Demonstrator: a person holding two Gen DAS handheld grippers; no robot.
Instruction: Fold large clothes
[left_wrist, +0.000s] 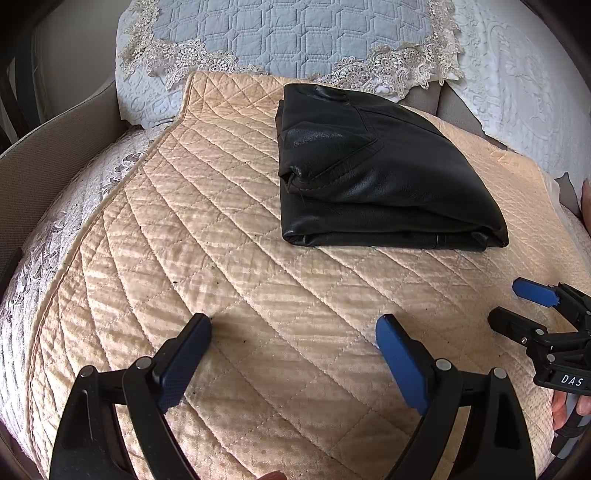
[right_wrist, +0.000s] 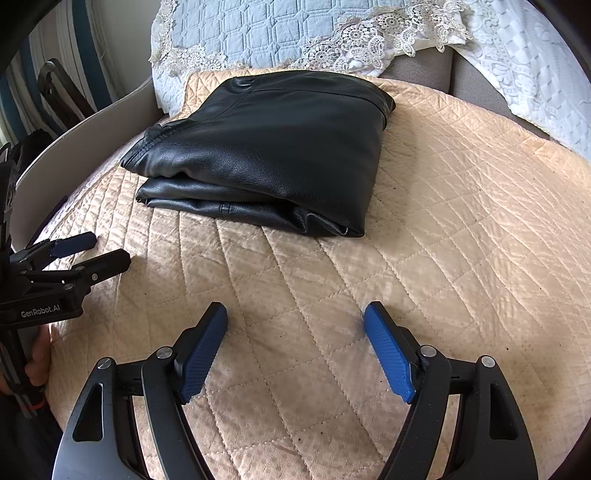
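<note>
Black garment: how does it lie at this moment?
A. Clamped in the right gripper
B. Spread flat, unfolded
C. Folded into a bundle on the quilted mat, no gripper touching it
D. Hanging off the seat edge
C: the black garment sits folded on the mat; both the left gripper and the right gripper stand open, short of it.

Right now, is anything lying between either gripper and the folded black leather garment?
Nothing visible. Only bare quilted beige cover lies between the left gripper and the folded black leather garment, and likewise ahead of the right gripper. Both stand open and empty.

Black leather garment (left_wrist: 369, 177), perhaps trousers, lies folded flat on quilted cover (left_wrist: 221, 258)
</note>
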